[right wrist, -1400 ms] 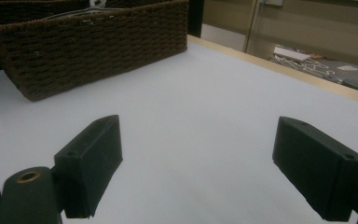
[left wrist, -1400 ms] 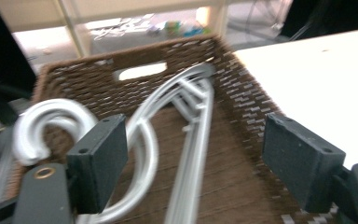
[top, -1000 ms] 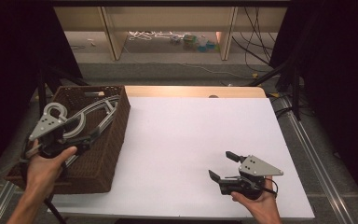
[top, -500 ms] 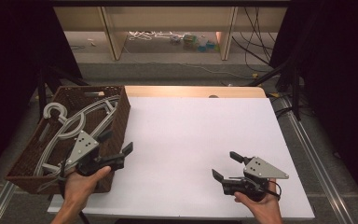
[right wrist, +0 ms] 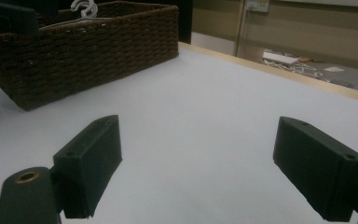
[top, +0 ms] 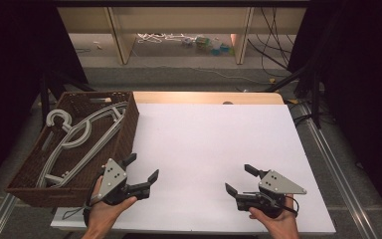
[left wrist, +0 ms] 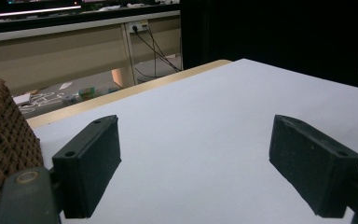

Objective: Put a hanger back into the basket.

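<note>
Since a second ago the left gripper [top: 140, 174] has come back out of the wicker basket [top: 124, 142] and now hangs low over the white table [top: 204, 144], just beside the basket's near right corner; the right gripper [top: 239, 180] has barely shifted at the near right edge.

The table is bare between and beyond both sets of fingers. The basket stands to the outer side of the left gripper's fingers, close but apart from them, its brown wall showing at the left edge of the left gripper view [left wrist: 0, 140] and farther off across the table in the right gripper view [right wrist: 88, 46]. The grey hangers [top: 79, 137] lie inside it, stacked slantwise with their hooks toward the far left corner, behind and outward of the left fingers [left wrist: 91, 163].

Both grippers stand with jaws wide apart and nothing between them; the right fingers [right wrist: 91, 161] frame only bare table.

Read from this, the hangers look deposited and released, so the basket step seems finished, both hands idle.
</note>
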`<action>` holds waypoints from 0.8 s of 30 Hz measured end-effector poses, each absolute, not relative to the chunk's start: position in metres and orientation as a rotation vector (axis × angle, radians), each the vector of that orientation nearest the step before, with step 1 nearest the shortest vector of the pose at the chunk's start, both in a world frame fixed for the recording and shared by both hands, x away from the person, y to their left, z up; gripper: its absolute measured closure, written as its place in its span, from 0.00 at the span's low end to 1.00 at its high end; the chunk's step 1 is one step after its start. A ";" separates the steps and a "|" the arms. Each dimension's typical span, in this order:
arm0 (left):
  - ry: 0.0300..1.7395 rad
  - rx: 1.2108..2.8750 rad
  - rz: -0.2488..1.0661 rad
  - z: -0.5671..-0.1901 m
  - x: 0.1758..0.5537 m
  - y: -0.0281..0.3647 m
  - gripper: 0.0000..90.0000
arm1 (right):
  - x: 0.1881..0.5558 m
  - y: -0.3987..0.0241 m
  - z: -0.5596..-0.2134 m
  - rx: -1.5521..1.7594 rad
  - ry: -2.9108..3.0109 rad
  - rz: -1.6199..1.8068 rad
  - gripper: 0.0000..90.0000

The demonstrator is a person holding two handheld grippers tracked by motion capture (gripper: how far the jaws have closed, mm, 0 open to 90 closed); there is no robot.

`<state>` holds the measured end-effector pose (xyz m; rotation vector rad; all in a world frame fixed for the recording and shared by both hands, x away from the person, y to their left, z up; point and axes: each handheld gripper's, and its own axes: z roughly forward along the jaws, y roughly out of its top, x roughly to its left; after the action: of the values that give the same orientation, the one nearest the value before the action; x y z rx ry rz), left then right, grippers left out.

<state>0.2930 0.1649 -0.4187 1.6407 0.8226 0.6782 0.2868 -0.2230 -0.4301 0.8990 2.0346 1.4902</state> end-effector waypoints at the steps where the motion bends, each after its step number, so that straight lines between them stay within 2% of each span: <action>1: 0.819 1.638 0.687 -0.419 0.293 0.166 0.18 | 0.286 -0.223 -0.430 0.896 2.044 1.502 0.18; 5: 0.839 1.612 0.695 -0.425 0.290 0.168 0.18 | 0.282 -0.222 -0.431 0.883 2.035 1.495 0.18; 8: 0.882 1.573 0.631 -0.430 0.290 0.169 0.18 | 0.278 -0.222 -0.431 0.881 2.023 1.494 0.18; 24: 0.818 1.599 0.607 -0.431 0.290 0.163 0.18 | 0.277 -0.218 -0.433 0.869 2.045 1.505 0.18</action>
<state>0.2896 0.1631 -0.4310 1.5986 0.8182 0.6072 0.2772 -0.2184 -0.4330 0.8686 2.0455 1.5048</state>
